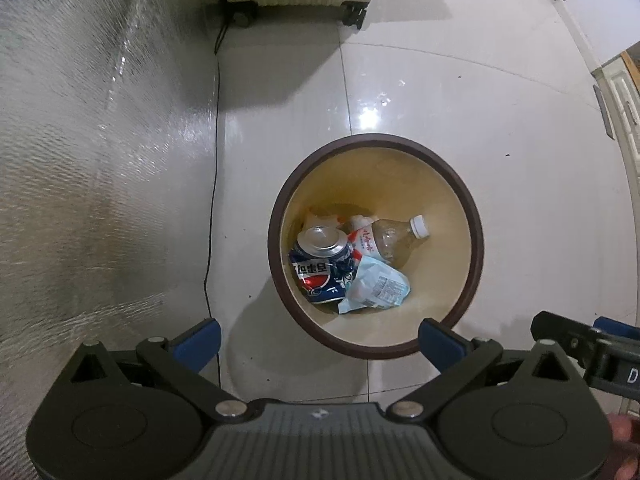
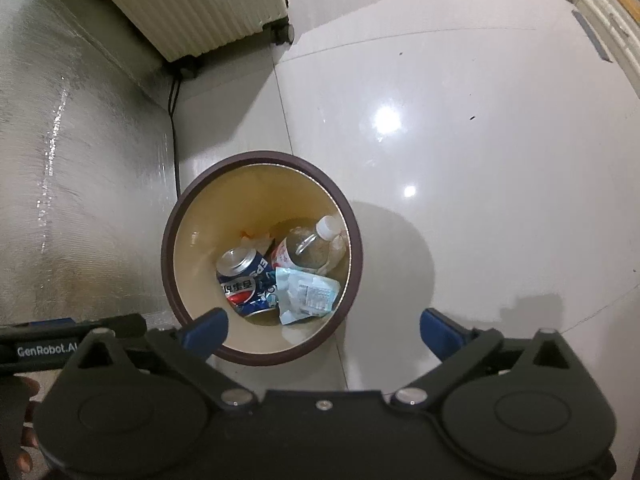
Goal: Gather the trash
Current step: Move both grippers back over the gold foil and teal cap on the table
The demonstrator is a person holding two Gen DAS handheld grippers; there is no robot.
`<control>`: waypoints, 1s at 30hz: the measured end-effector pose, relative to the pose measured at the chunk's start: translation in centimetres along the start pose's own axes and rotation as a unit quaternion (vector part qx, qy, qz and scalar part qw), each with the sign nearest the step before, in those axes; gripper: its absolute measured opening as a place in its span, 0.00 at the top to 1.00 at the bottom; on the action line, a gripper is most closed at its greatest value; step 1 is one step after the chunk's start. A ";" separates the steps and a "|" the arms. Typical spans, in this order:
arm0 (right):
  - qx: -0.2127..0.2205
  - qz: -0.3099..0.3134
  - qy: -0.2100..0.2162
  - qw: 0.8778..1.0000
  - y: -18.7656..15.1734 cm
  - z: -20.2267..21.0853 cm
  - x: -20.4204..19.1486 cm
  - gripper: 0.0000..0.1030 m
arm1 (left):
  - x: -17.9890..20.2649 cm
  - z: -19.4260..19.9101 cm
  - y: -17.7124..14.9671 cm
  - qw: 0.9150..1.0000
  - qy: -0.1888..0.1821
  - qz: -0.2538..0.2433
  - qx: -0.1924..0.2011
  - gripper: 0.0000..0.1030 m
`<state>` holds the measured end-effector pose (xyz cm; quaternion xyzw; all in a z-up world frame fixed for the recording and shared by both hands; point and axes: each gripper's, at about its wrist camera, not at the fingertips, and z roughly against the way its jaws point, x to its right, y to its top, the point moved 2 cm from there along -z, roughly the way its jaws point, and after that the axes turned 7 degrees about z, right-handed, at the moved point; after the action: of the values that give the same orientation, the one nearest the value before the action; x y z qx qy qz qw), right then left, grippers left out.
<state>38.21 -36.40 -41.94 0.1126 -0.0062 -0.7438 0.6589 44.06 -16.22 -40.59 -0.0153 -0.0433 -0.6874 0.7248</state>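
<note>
1. A glossy pale tiled floor [image 1: 460, 92] fills both wrist views, lamp glare bright on the tiles, with a silvery textured wall covering [image 1: 88, 152] along its left edge
2. A cream ribbed suitcase [image 2: 192, 4] on black wheels stands at the top, against the wall; a thin black cable [image 1: 212, 208] runs down the floor beside the covering
3. A round waste bin [image 1: 276, 216], dark brown rim and cream inside, sits upright on the tiles just below both grippers
4. The left gripper [image 1: 320, 334] hangs above the bin's near rim, blue-padded fingers spread wide, nothing between them; a fingertip of the person shows at the lower right corner
5. The right gripper [image 2: 324, 330] hovers over the same rim, jaws equally wide and empty, part of a hand visible at lower left
6. The trash lies at the bin's bottom: a dented blue cola can [image 1: 322, 268] on the left, a clear plastic bottle [image 1: 394, 240] with white cap touching it on the right
7. A crumpled pale-blue wrapper [image 1: 376, 286] rests against both, nearest the cameras
</note>
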 end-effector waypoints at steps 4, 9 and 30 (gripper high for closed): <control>0.007 0.005 -0.007 1.000 -0.8 2.1 -0.2 0.00 | 0.2 2.3 -0.8 1.000 -0.003 0.000 0.012 0.00; 0.024 0.001 -0.002 1.000 -1.4 5.7 -0.2 0.00 | 0.4 6.3 -1.7 0.999 -0.008 0.005 0.033 0.00; 0.108 0.052 -0.028 0.992 -0.6 27.0 -2.4 0.00 | 0.9 27.4 -3.8 0.989 -0.036 0.041 0.138 0.00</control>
<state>33.15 -37.70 -15.35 0.1619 -0.1103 -0.7064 0.6802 39.18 -15.04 -13.42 0.0586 -0.1628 -0.6439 0.7453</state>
